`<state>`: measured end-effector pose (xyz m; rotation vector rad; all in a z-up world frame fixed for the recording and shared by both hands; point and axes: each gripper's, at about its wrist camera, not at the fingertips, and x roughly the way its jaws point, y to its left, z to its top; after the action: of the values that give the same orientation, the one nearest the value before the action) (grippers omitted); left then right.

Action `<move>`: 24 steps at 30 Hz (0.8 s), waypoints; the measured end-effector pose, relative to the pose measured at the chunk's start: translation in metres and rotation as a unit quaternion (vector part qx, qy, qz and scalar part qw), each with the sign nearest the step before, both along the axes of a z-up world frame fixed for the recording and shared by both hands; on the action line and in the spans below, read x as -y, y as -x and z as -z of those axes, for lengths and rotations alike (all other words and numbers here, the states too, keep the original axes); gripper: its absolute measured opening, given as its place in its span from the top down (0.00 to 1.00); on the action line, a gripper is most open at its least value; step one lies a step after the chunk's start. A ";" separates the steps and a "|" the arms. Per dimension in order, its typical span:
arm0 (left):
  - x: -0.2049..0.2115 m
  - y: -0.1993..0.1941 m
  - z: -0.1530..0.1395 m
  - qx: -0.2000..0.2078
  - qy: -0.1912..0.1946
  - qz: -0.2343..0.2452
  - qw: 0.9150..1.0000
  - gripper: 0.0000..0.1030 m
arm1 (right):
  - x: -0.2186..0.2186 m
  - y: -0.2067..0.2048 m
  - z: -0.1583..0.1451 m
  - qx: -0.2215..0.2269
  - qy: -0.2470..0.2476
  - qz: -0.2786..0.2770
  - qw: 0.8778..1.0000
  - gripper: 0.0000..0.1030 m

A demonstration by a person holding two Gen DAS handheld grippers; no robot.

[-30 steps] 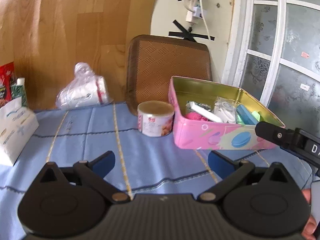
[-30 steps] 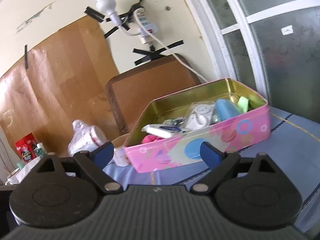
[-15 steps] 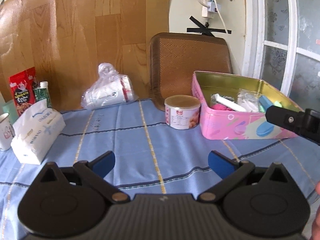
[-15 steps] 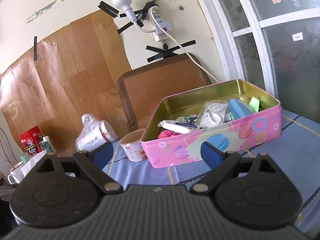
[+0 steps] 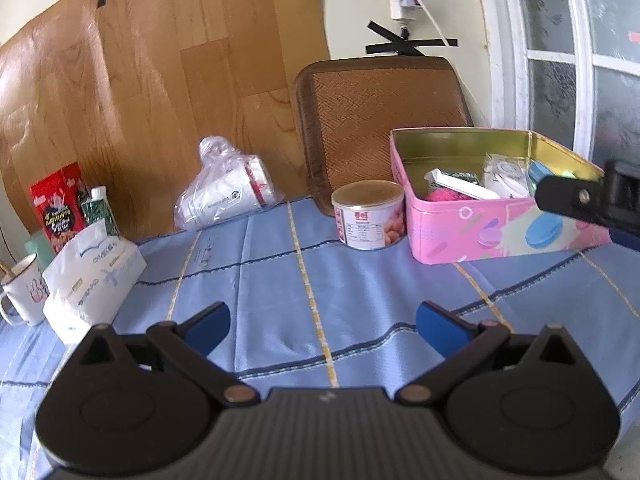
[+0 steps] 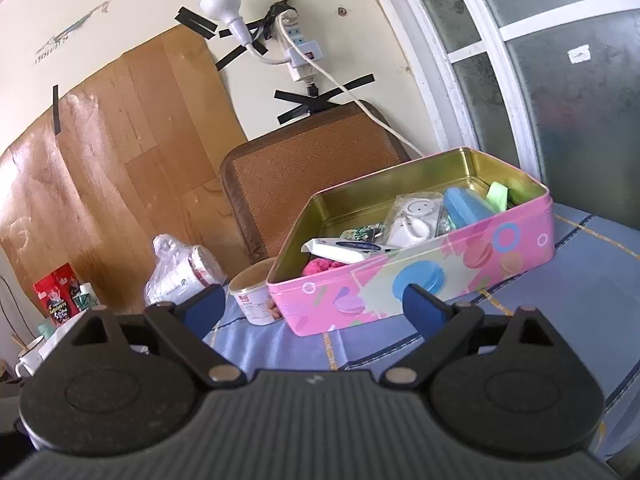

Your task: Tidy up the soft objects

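Right wrist view: right gripper [image 6: 310, 304] spread wide, empty; pink tin [image 6: 440, 276] just ahead. Pink fluffy bundle [image 6: 322, 267] lay in its near-left corner, probably light and squashy; pinch mid-bulk. Left gripper [image 5: 322, 320] also gaped, holding nothing.

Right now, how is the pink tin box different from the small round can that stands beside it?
The pink tin box is rectangular and open at the top, with several small items inside; the round can is cylindrical and its top is closed. The box is clearly wider than the can. The box shows pastel macaron pictures, while the can carries a printed paper label. Both stand upright on the blue tablecloth, in front of the brown woven mat.
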<state>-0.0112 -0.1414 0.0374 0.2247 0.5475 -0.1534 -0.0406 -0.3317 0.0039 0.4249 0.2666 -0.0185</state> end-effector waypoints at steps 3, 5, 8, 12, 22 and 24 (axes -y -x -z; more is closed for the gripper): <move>0.004 0.002 0.001 -0.003 -0.003 0.007 1.000 0.00 | 0.002 0.002 -0.001 0.005 -0.001 0.005 1.000 0.06; 0.005 0.003 0.000 -0.004 -0.004 0.008 1.000 0.00 | 0.003 0.004 -0.001 0.008 -0.003 0.010 1.000 0.05; 0.007 0.004 -0.001 -0.003 -0.006 0.009 1.000 0.00 | 0.006 0.004 -0.001 0.009 -0.007 0.014 1.000 0.05; 0.005 0.003 -0.002 -0.010 -0.001 0.011 1.000 0.00 | 0.007 0.005 -0.001 0.008 -0.011 0.016 1.000 0.05; 0.005 0.009 -0.005 -0.029 0.000 0.021 0.999 0.00 | 0.005 0.005 0.001 0.005 -0.011 0.015 1.000 0.05; 0.006 0.011 -0.006 -0.026 -0.004 0.021 0.999 0.00 | 0.005 0.005 0.001 0.004 -0.011 0.015 1.000 0.05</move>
<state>-0.0225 -0.1473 0.0430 0.2407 0.5945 -0.1977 -0.0451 -0.3369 0.0027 0.4512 0.2522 -0.0432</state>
